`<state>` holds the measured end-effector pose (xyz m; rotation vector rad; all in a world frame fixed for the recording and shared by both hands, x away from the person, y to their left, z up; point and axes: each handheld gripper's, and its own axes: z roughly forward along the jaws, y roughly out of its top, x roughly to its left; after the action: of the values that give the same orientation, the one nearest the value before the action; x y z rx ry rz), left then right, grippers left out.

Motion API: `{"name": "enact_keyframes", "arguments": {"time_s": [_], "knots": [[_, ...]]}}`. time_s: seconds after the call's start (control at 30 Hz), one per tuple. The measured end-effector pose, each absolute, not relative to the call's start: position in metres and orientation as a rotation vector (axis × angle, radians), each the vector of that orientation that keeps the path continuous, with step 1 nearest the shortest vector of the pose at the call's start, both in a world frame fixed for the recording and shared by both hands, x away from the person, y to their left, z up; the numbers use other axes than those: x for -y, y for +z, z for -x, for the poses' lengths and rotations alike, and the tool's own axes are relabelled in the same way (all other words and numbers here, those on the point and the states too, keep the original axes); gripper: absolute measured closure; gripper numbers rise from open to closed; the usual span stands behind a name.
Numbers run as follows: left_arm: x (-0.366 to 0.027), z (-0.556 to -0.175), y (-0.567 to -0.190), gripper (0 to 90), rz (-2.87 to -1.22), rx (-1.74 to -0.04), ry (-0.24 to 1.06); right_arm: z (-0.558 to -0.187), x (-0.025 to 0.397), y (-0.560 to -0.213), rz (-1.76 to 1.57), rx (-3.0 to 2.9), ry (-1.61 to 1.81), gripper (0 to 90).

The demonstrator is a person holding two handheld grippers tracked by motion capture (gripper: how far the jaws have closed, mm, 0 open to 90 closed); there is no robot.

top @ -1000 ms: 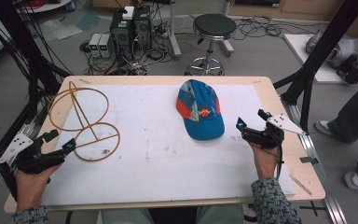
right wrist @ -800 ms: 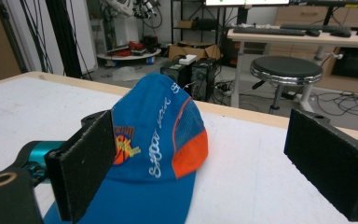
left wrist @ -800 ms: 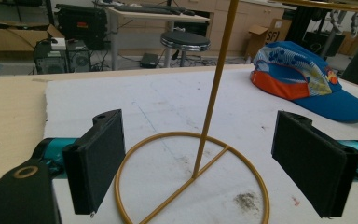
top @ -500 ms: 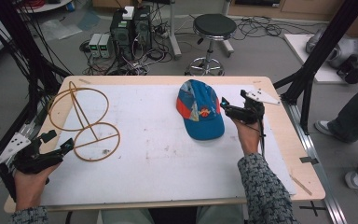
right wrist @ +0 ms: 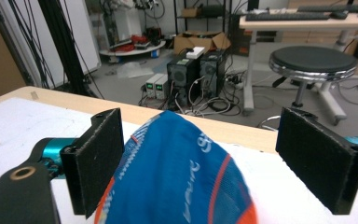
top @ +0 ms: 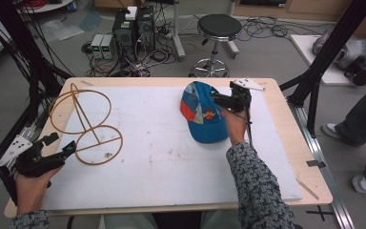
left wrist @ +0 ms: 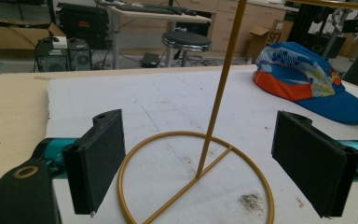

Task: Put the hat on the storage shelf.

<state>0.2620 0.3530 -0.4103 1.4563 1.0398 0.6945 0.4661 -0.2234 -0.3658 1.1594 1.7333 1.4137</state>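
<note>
The right gripper (top: 218, 99) has its jaws spread wide around the crown of the blue baseball cap (top: 204, 112), which lies right of centre on the white mat (top: 162, 157). The left gripper (top: 59, 147), jaws also spread, rests at the near left, just beside the gold wire stand (top: 83, 121).

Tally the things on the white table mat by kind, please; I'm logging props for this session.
Blue and orange fabric baseball cap: 1
Gold wire stand with two rings and a slanted rod: 1
Hand-held two-jaw grippers: 2, the left gripper by the stand, the right gripper at the cap
Total: 4
</note>
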Motion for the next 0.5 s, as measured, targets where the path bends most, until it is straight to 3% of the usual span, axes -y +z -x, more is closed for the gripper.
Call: {"name": "enact_keyframes", "arguments": {"time_s": [0.03,0.17,0.23,0.5], "knots": [[-0.353,-0.262,-0.41,17.6,-1.454,-1.039,0.694,-0.471,0.215,-0.368,-1.15,-1.75,1.392,20.0],[-0.354,-0.261,-0.409,17.6,-1.446,-1.037,0.697,-0.48,0.202,-0.372,-1.147,-1.783,1.335,21.0],[-0.354,-0.262,-0.409,17.7,-1.45,-1.042,0.698,-0.487,0.194,-0.376,-1.141,-1.81,1.292,26.9],[-0.351,-0.264,-0.41,17.8,-1.462,-1.033,0.691,-0.498,0.19,-0.387,-1.186,-1.824,1.292,34.4]]}}
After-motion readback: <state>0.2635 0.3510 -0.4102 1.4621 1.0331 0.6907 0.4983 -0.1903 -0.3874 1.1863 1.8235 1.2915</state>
